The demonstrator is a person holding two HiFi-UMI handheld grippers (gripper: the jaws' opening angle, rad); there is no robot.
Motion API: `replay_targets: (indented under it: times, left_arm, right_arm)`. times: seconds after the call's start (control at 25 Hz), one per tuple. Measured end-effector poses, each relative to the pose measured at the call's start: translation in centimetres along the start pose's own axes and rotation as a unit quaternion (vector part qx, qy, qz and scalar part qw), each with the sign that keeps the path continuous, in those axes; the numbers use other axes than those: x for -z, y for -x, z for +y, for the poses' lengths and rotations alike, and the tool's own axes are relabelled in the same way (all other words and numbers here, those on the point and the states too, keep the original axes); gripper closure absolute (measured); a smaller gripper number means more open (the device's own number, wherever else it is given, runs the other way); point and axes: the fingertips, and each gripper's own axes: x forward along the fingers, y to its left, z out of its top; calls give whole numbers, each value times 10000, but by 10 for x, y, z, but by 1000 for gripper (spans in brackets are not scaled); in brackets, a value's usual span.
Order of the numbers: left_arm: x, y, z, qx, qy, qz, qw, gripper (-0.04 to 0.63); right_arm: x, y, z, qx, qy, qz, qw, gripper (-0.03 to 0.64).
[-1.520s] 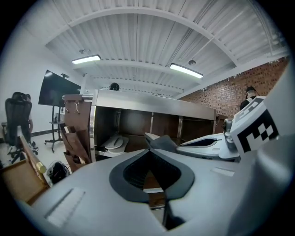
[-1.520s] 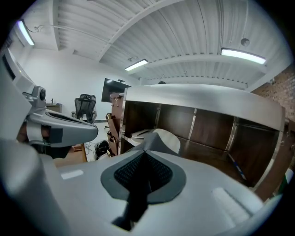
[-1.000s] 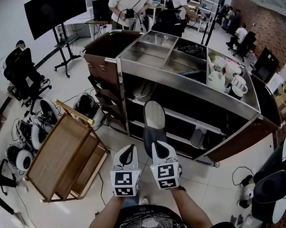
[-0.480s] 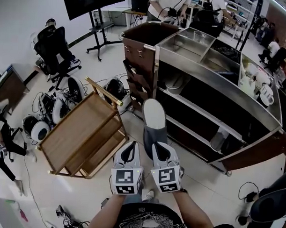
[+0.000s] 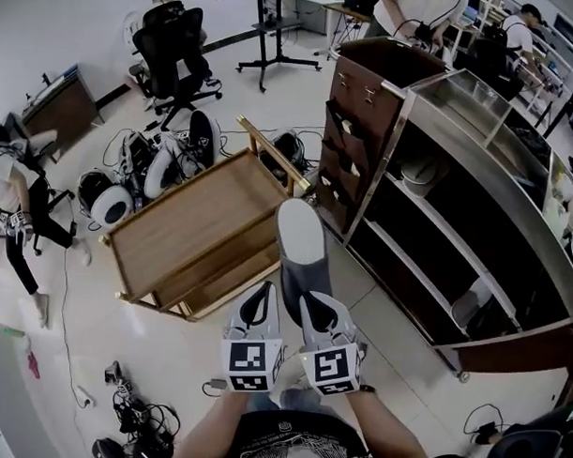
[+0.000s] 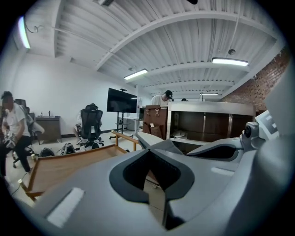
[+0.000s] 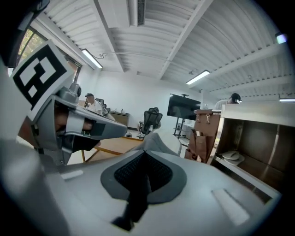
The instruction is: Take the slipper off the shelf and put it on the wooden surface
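A grey slipper (image 5: 300, 247) with a pale sole sticks out forward from my right gripper (image 5: 309, 299), which is shut on its heel end. The slipper hangs in the air over the near corner of the wooden trolley top (image 5: 188, 225). My left gripper (image 5: 265, 290) is beside it on the left, shut and holding nothing. In the right gripper view the slipper (image 7: 163, 138) rises just past the closed tips (image 7: 146, 152). The left gripper view shows the slipper (image 6: 154, 140) beyond its own tips (image 6: 148, 150). The steel-topped shelf cart (image 5: 439, 163) stands to the right.
A black office chair (image 5: 176, 41) and white headset-like gear (image 5: 129, 180) sit on the floor behind the trolley. Cables (image 5: 134, 420) lie at the lower left. A person (image 5: 15, 204) is at the left edge, and others stand at the back.
Both grippers, with the slipper in the right one, have swung left from in front of the shelf cart to over the wooden trolley's near corner.
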Motion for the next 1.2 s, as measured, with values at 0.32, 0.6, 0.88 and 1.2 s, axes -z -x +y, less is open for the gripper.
replay_targets:
  times: [0.32, 0.6, 0.88, 1.2]
  left_arm:
    - [38, 23, 91, -798, 554, -57, 9953, 591]
    - [99, 26, 149, -1329, 883, -132, 9871, 591]
    - [157, 29, 199, -1849, 1177, -103, 9756, 591]
    - [221, 10, 239, -2167, 1158, -38, 9693, 591]
  right_arm:
    - [23, -52, 81, -647, 247, 92, 9976, 606]
    - [73, -89, 137, -976, 549, 78, 9937, 606]
    - [129, -108, 184, -1363, 862, 234, 9866, 606]
    - [192, -158, 218, -1825, 1247, 164, 9751, 606]
